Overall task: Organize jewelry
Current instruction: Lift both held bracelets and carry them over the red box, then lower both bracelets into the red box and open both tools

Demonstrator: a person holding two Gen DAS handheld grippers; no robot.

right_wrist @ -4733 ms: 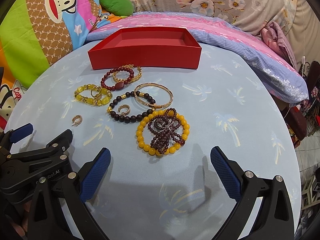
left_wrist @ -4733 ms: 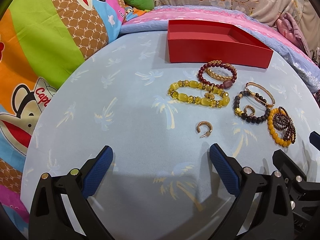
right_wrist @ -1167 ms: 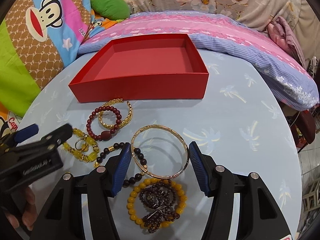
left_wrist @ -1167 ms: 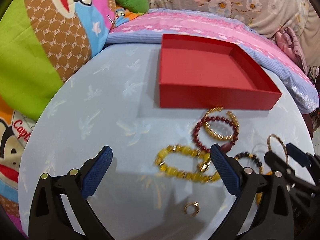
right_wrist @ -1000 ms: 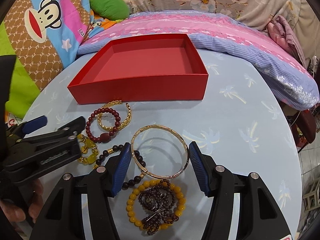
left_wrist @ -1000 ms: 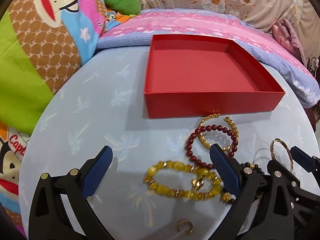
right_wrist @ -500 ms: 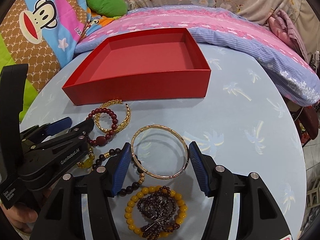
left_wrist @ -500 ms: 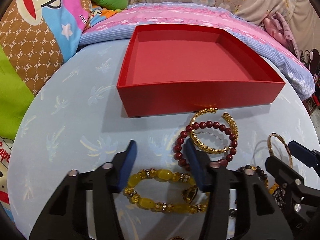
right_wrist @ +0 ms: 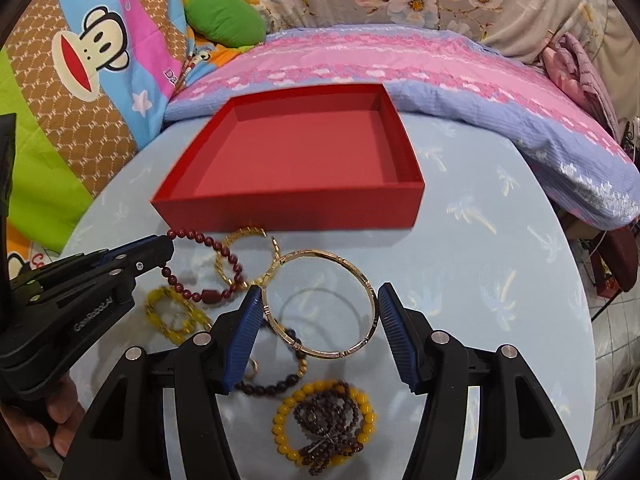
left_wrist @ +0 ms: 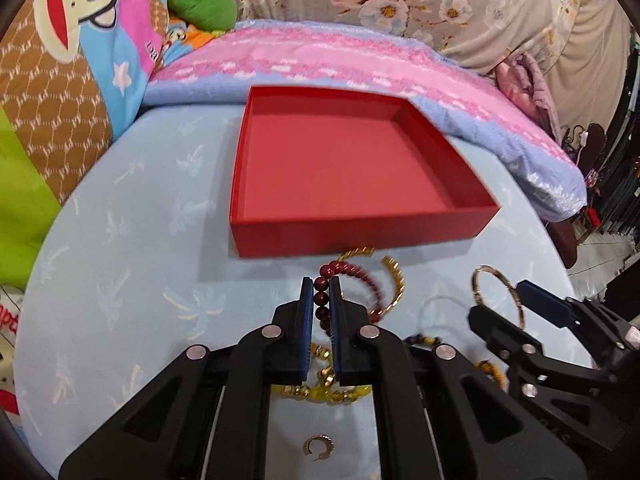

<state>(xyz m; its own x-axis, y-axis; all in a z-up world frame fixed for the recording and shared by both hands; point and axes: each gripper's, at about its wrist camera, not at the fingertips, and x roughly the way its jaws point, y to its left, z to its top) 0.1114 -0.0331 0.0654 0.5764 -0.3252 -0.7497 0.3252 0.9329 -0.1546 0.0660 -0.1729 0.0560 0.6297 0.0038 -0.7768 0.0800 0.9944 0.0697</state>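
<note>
My left gripper [left_wrist: 321, 294] is shut on a dark red bead bracelet [left_wrist: 323, 307], lifted a little off the table; the bracelet also shows in the right wrist view [right_wrist: 204, 268]. My right gripper [right_wrist: 320, 300] is closed on a thin gold bangle [right_wrist: 322, 304], its pads touching the ring's two sides and holding it above the table. An empty red box [left_wrist: 340, 236] [right_wrist: 288, 208] stands just beyond both. A gold chain bracelet [right_wrist: 244, 256] lies by the red beads.
A yellow bead bracelet [right_wrist: 172, 314], a dark bead bracelet [right_wrist: 276, 380], an orange and brown bead pile [right_wrist: 324, 420] and a small gold earring [left_wrist: 318, 446] lie on the light blue round table [right_wrist: 480, 280]. Pillows and bedding surround it.
My left gripper has shut on the dark red bead bracelet and raised it. My right gripper has lifted the gold bangle toward the red box.
</note>
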